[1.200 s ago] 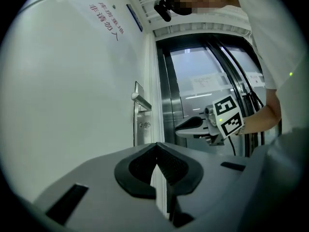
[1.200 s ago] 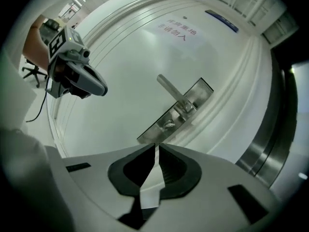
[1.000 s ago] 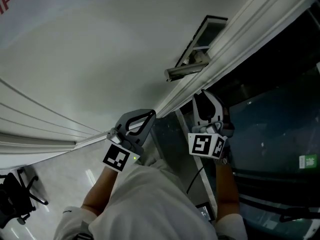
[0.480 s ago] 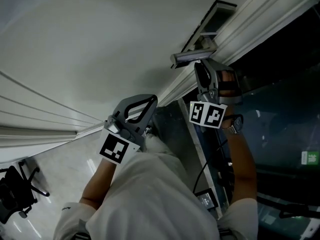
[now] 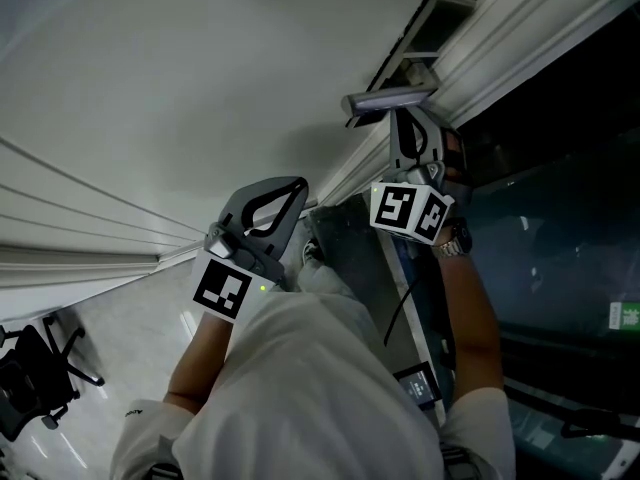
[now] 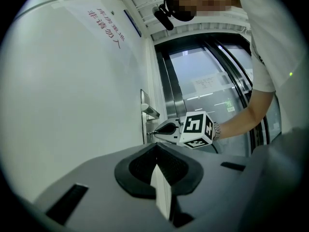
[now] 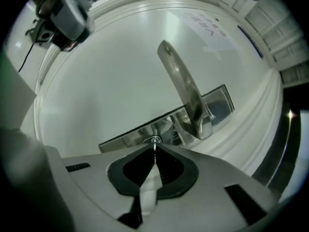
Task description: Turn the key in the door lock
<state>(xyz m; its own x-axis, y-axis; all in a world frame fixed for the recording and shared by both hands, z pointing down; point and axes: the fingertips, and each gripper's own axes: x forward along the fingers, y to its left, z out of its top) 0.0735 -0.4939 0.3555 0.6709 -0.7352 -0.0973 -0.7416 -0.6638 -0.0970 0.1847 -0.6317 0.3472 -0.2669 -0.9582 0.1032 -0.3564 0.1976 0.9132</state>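
Observation:
A silver lever handle (image 7: 186,88) sticks out of a metal lock plate (image 7: 212,105) on the white door. Just below it a small key (image 7: 155,141) sits in the lock. My right gripper (image 7: 154,151) points straight at the lock, its jaws closing, with the tips pinched on the key's head. The head view shows this gripper (image 5: 405,128) right under the handle (image 5: 390,98). My left gripper (image 6: 155,166) is shut with nothing in it and hangs back from the door (image 5: 200,88), lower left of the lock (image 5: 275,203).
Dark glass panels (image 5: 560,218) and a moulded white frame (image 5: 500,28) run along the door's right side. Red print (image 6: 104,25) marks the door higher up. An office chair (image 5: 30,388) stands on the pale floor at lower left.
My right gripper has travelled up along the door edge to the lock under the handle and closed its jaws there. The left gripper has stayed almost still.

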